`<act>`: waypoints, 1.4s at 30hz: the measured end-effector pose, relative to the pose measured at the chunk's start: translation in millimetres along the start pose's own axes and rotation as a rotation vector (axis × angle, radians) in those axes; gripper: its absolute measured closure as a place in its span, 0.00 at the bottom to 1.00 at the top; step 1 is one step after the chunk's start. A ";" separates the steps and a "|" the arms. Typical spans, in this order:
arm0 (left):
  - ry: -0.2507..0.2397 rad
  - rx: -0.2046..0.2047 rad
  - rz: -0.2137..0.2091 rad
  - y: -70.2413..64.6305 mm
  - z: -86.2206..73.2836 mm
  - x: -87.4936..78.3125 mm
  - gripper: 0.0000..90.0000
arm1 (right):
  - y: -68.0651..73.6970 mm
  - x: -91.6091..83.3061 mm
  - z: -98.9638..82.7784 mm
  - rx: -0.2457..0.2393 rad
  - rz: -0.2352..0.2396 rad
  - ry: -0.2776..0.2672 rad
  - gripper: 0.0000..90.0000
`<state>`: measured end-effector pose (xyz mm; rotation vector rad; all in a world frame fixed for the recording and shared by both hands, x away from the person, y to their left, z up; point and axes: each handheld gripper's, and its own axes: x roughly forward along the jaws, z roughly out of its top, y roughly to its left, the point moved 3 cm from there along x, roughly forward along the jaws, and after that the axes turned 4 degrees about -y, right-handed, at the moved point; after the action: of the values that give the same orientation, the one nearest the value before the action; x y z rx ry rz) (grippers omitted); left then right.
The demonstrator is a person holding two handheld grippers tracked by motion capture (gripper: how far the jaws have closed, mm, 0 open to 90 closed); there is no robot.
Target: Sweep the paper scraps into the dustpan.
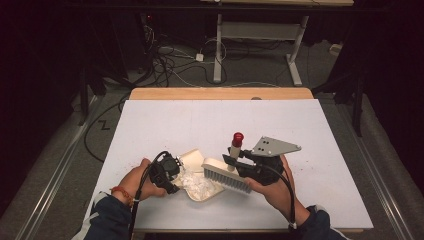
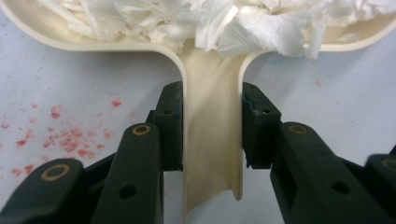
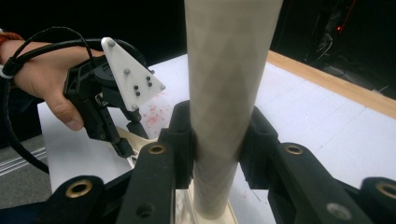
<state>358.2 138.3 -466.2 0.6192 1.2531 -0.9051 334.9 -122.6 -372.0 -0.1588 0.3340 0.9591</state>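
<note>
Brush handle point(image 3: 229, 93) is sitting pinched in the right gripper point(image 3: 219, 140); left gripper point(image 2: 212, 126) is clamping the dustpan point(image 2: 212, 154), so keep it flat while sweeping the paper scraps point(image 2: 243, 23) in.

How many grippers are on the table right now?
2: the left gripper clamps the dustpan handle, the right gripper clamps the brush handle beside it.

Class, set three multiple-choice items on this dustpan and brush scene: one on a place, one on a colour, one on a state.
1. Where do the white paper scraps lie?
A in the dustpan
B on the floor
C on the brush

2. What colour is the brush handle's tip?
A blue
B red
C green

3. How is the left gripper?
A open above the table
B shut on the dustpan's handle
C holding the brush

Answers: 1 A, scraps heap inside its tray; 2 B, the tip shows red; 3 B, both pads press the handle.
</note>
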 end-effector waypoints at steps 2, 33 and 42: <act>-0.008 -0.006 0.005 0.9 -0.8 -0.1 0.70 | -2.5 -0.6 -2.3 0.005 -0.004 0.011 0.79; -0.114 -0.069 0.056 1.0 0.3 6.9 0.70 | -25.4 -4.5 1.7 0.060 -0.018 -0.042 0.79; -0.118 -0.065 0.047 0.0 1.6 7.5 0.70 | -19.0 -14.7 16.0 0.005 -0.047 -0.068 0.79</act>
<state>359.5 135.2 -473.0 0.5344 1.1534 -0.8471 346.1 -140.3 -352.2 -0.1288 0.2695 0.9145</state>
